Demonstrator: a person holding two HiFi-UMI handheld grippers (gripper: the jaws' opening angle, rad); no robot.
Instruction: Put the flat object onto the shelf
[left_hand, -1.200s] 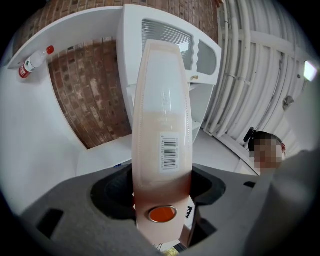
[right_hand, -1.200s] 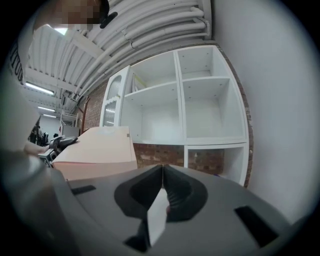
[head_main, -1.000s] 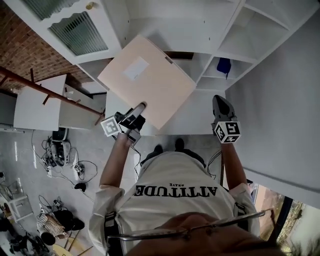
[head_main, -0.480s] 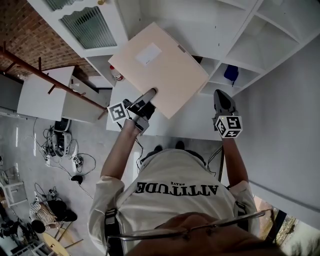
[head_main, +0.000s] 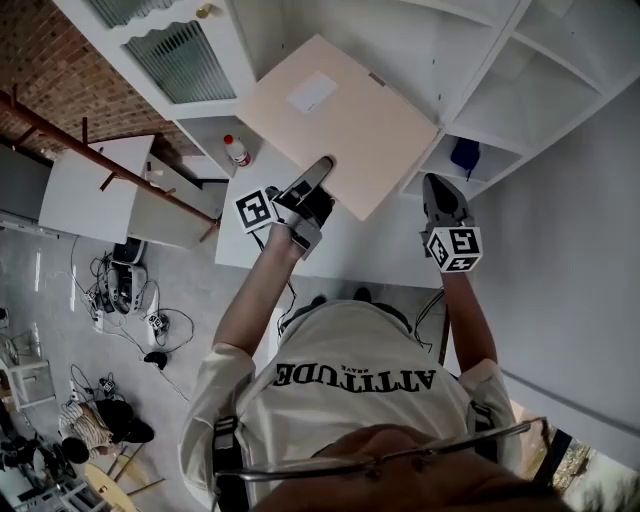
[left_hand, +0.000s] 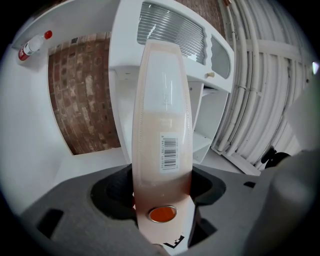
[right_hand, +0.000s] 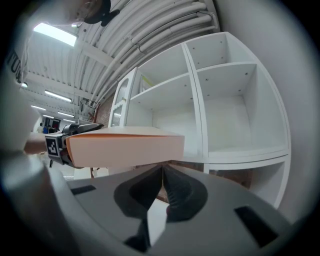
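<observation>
Your left tool (head_main: 312, 188) is clamped on the flat object (head_main: 340, 115). In the left gripper view the pale slab stands on edge between its jaws, and both jaws press its faces near the end closest to you. From that grip the flat object runs away from the tool, up and forward, and nothing else carries its weight. The far end reaches toward the open compartments of the white shelf (head_main: 520, 85) ahead of both tools.

Your right tool (head_main: 440, 195) is clenched on nothing, its jaws meeting tip to tip. It sits off to the side of the slab, and the head view shows a gap between them. In the right gripper view the flat object lies level, just above and left of that tool's closed tips.

By my reading you're in the carry-and-line-up step: the object is lifted but no part of it rests on a shelf board yet.

Next, pick the compartment and bring the far edge level with its board. Slide the slab in flat before you let go.

Gripped at one end, it may sag or twist, so go steadily. A small blue thing (head_main: 464, 153) sits in a lower cell just beyond your right tool, and a red-capped bottle (head_main: 236, 150) stands left of your left tool. Steer clear of both.
</observation>
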